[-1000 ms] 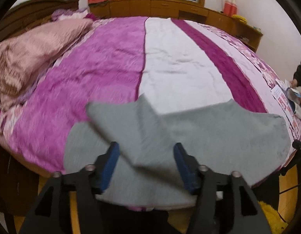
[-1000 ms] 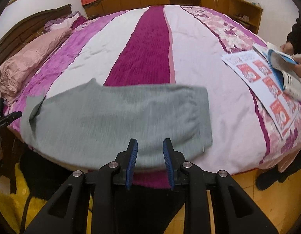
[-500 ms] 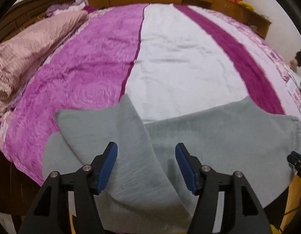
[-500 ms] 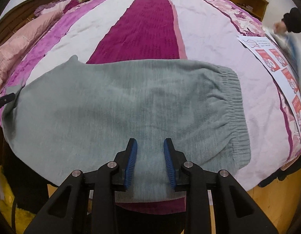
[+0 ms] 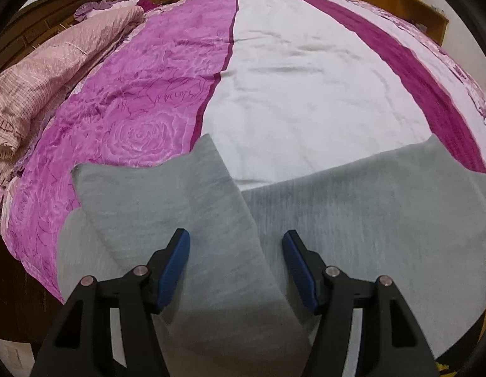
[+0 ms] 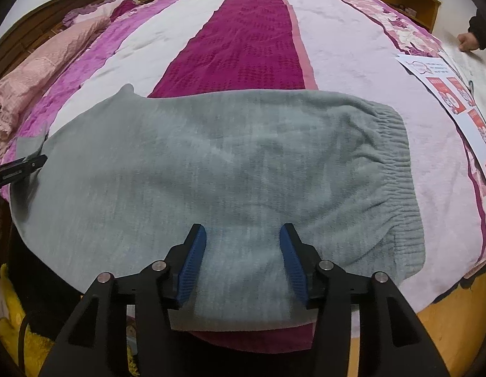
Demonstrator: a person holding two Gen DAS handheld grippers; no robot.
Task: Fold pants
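Grey fleecy pants (image 6: 230,163) lie flat; left fingers (image 5: 177,260) apart, right fingers (image 6: 196,251) opening, both over cloth.

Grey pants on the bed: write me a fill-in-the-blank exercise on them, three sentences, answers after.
1. The pants are ____ in colour.
2. Their elastic waistband lies toward the ____ side of the right wrist view.
3. The printed sheets lie on the ____.

Missing words: grey; right; bed
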